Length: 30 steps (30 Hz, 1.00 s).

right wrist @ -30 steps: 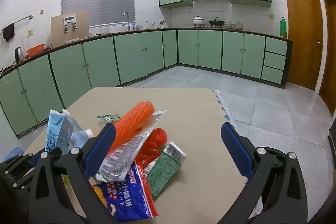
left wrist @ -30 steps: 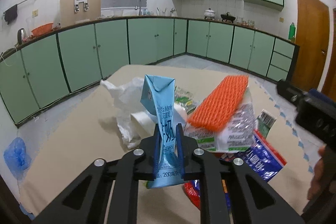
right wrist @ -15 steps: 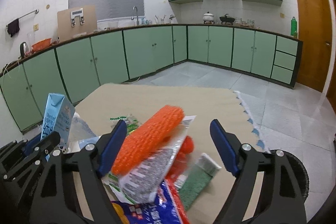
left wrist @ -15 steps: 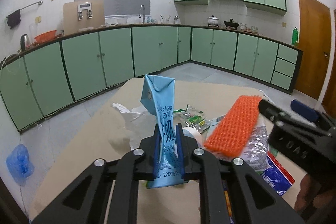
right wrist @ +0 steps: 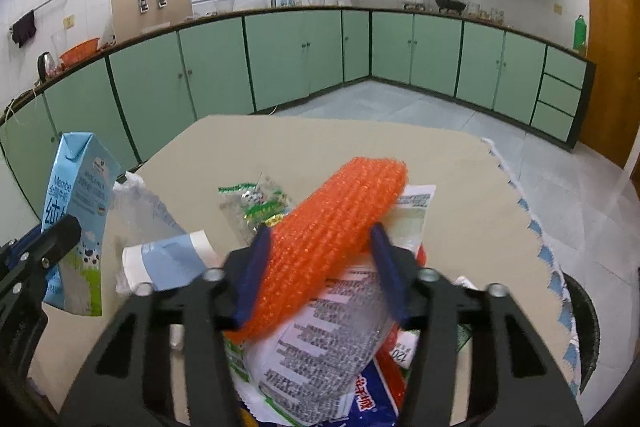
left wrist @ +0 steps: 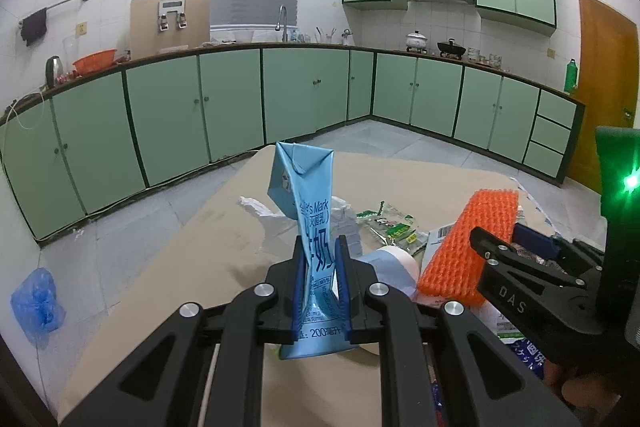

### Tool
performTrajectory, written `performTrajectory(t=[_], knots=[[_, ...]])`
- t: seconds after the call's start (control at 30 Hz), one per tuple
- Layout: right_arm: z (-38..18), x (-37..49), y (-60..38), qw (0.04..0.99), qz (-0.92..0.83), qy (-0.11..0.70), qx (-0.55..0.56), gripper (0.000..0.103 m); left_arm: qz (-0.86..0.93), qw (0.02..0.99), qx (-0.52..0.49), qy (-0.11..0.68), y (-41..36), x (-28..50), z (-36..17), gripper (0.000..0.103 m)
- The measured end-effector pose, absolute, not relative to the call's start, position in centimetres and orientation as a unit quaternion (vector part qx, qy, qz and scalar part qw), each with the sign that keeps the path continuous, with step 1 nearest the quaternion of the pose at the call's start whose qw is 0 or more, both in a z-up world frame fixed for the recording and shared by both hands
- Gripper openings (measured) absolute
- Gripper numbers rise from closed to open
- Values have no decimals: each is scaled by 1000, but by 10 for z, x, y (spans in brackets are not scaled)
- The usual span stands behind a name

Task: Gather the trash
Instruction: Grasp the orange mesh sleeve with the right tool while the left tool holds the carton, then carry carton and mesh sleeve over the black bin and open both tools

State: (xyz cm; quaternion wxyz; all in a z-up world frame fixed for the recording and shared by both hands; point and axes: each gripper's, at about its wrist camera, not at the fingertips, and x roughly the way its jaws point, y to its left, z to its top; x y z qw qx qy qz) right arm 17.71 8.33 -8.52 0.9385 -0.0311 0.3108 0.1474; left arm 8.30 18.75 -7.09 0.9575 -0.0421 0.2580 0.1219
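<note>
Left wrist view: one blue milk carton [left wrist: 310, 223] upright, crushed at the waist, pinched between the left tongs [left wrist: 320, 283] at 6 o'clock, above the tan surface [left wrist: 168, 287]. One orange foam net [left wrist: 470, 243] at 3 o'clock, on the trash pile. One white paper cup [left wrist: 394, 267] on its side just right of the carton, partly hidden by the tongs. One clear plastic bag [left wrist: 272, 217] behind the carton, one green-white wrapper [left wrist: 390, 227] at 1 o'clock. Right tongs [left wrist: 516, 255] come in from 4 o'clock, tips against the net; far pad hidden. Blue printed bag [left wrist: 528, 357] mostly covered, cut off

Right wrist view: right tongs [right wrist: 324, 267] closing, orange foam net [right wrist: 340, 223] between the pads, both pads at its sides; firm press hard to tell. Net lies on one printed clear packet [right wrist: 332, 339]; red and blue wrappers below only peek out, count unclear. Milk carton [right wrist: 76, 207] at 9 o'clock in the left tongs [right wrist: 38, 253], only one finger seen. Paper cup [right wrist: 168, 263] and clear plastic bag [right wrist: 140, 207] between carton and net
</note>
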Motion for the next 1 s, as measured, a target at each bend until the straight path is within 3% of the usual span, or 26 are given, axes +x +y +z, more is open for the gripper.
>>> performTrajectory(t=[0.07, 0.17, 1.0], knots=[[-85, 178, 85, 937, 151, 314, -33, 25, 122, 957, -42, 259, 186, 84, -71, 14], [-85, 175, 82, 936, 160, 312, -36, 11, 122, 957, -40, 259, 181, 84, -69, 14], [-5, 137, -20, 964, 151, 218, 7, 9, 51, 973, -22, 226, 103, 81, -34, 14]])
